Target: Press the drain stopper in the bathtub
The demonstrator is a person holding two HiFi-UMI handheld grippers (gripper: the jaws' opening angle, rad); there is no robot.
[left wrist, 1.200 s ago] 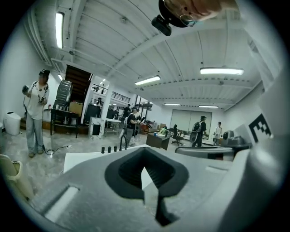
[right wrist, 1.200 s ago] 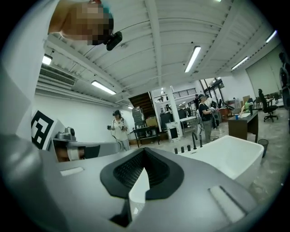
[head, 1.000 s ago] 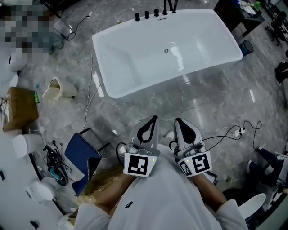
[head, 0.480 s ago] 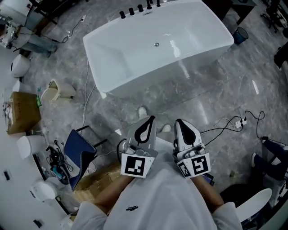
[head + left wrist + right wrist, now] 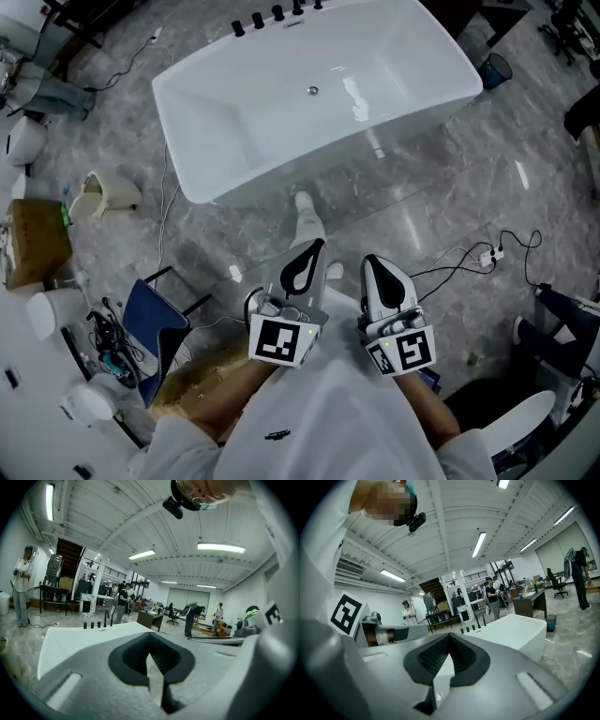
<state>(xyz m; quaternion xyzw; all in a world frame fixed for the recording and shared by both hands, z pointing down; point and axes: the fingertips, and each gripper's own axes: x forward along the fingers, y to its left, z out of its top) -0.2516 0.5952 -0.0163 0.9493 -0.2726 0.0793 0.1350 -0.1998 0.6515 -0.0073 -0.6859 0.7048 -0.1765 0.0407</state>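
Observation:
The white bathtub [image 5: 216, 178] stands on the grey marble floor ahead of me, with black tap knobs [image 5: 277, 14] on its far rim. The small round metal drain stopper [image 5: 313, 91] sits in the tub's bottom near the far side. Both grippers are held close to my chest, well short of the tub and pointing towards it. My left gripper [image 5: 310, 247] is shut and empty, and so is my right gripper [image 5: 371, 262]. In the left gripper view the shut jaws [image 5: 150, 635] lie below the tub's rim [image 5: 70, 637]. The right gripper view shows its jaws [image 5: 450, 635] shut, with the tub [image 5: 518, 630] beyond.
My shoe [image 5: 305, 204] is on the floor just before the tub. A blue chair [image 5: 150, 323], a cardboard box [image 5: 33, 246] and a beige jug [image 5: 105, 192] lie to the left. Cables and a power strip [image 5: 487, 255] lie to the right. People stand far off in the room.
The tub has come nearer and slid left in the head view as I walk towards it. A shoe has stepped forward. Both grippers stay shut at my chest.

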